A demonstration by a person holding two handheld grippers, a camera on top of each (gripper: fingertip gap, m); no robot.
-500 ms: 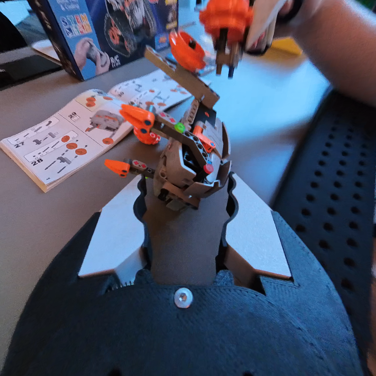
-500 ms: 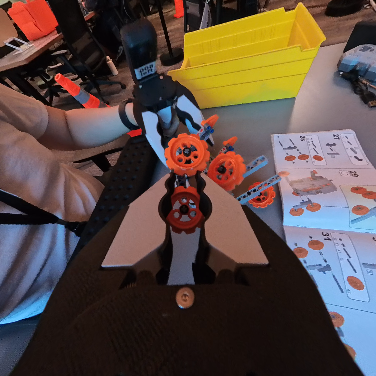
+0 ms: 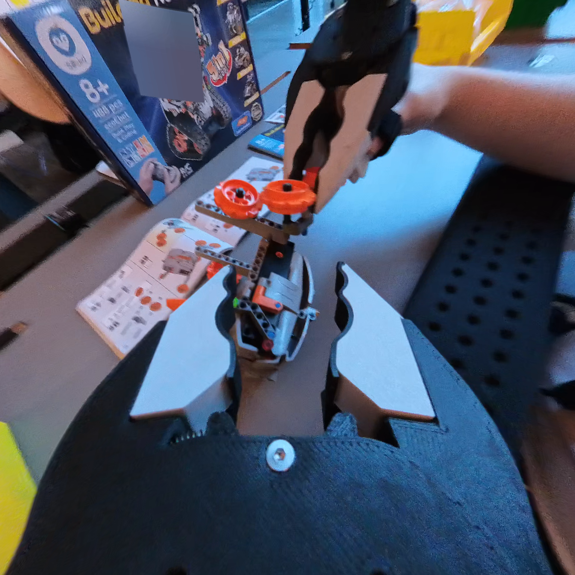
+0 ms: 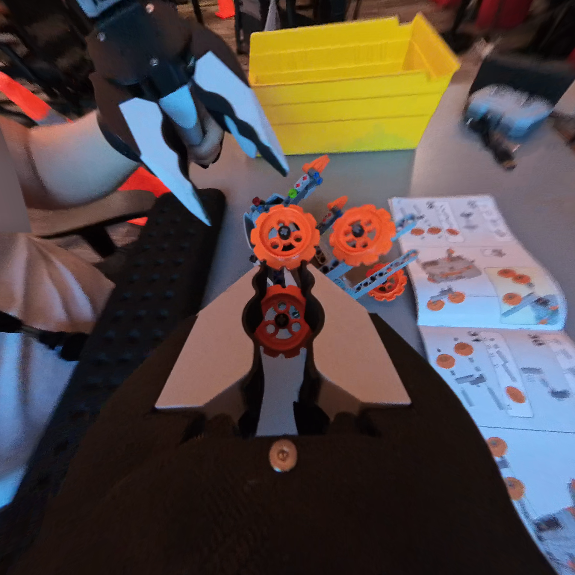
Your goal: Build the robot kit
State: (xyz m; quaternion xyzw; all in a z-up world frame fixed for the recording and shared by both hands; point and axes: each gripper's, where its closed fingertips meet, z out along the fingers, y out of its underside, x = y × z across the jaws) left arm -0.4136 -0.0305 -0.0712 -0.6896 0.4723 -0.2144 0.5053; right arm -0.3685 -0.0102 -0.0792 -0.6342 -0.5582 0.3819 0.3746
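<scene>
Right gripper [image 4: 282, 273] clamps orange gear [image 4: 282, 320] (on model) — left gripper [image 3: 284, 273] spread wide

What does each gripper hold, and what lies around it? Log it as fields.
left gripper: open, fingers either side of the toy model; contact unclear
right gripper: shut on an orange toothed wheel, by the model's top beam
table: open instruction booklet, toy box, yellow bin
</scene>
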